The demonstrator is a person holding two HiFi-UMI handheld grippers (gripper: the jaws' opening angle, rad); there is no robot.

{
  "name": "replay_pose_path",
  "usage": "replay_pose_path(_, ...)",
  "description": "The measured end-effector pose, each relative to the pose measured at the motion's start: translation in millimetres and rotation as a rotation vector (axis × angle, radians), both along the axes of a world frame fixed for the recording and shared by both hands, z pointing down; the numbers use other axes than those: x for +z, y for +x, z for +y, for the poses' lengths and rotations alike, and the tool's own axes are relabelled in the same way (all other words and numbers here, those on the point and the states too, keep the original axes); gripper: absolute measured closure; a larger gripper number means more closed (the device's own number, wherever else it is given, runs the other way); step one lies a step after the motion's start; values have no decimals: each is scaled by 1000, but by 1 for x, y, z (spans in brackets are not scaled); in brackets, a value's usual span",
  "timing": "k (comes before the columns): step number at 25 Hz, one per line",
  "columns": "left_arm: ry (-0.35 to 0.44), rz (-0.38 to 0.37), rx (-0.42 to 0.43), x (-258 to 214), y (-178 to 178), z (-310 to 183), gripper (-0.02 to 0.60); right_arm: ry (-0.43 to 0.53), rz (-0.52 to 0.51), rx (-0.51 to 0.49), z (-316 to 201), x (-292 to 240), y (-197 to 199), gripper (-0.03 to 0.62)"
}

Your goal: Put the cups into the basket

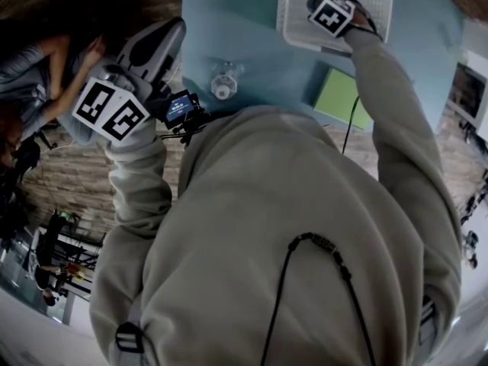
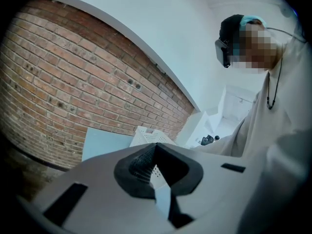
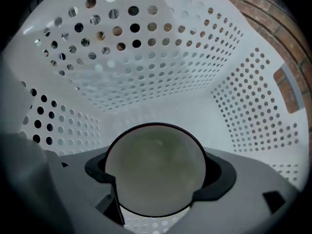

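Right gripper (image 3: 156,182) holds a cup (image 3: 155,155) (pale, round) inside the white basket (image 3: 146,82).

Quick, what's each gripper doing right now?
Left gripper: closed, holding nothing.
Right gripper: closed on a cup, inside the basket.

Pale grey-beige hoodie (image 1: 252,204), bulky hood, long sleeves (image 1: 396,128) of same cloth. Thin black cord (image 1: 320,242) across back (part beaded). Left gripper (image 2: 157,160): light grey shell, black pads (image 2: 129,172), cube (image 1: 110,109) with black-and-white square markers, small lit screen (image 1: 181,107) beside it. Right gripper (image 3: 156,177): same grey shell, marker cube (image 1: 332,14).
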State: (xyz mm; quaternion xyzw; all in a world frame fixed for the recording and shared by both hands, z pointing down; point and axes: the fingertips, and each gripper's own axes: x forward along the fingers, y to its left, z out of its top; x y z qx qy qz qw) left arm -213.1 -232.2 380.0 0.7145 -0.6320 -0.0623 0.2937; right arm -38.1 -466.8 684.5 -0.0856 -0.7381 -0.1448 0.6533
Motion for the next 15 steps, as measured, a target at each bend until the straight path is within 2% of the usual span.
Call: replay_pose_path(15,-3,21,4,6,5,-3,583,-3,52,-21,7,19,10,171)
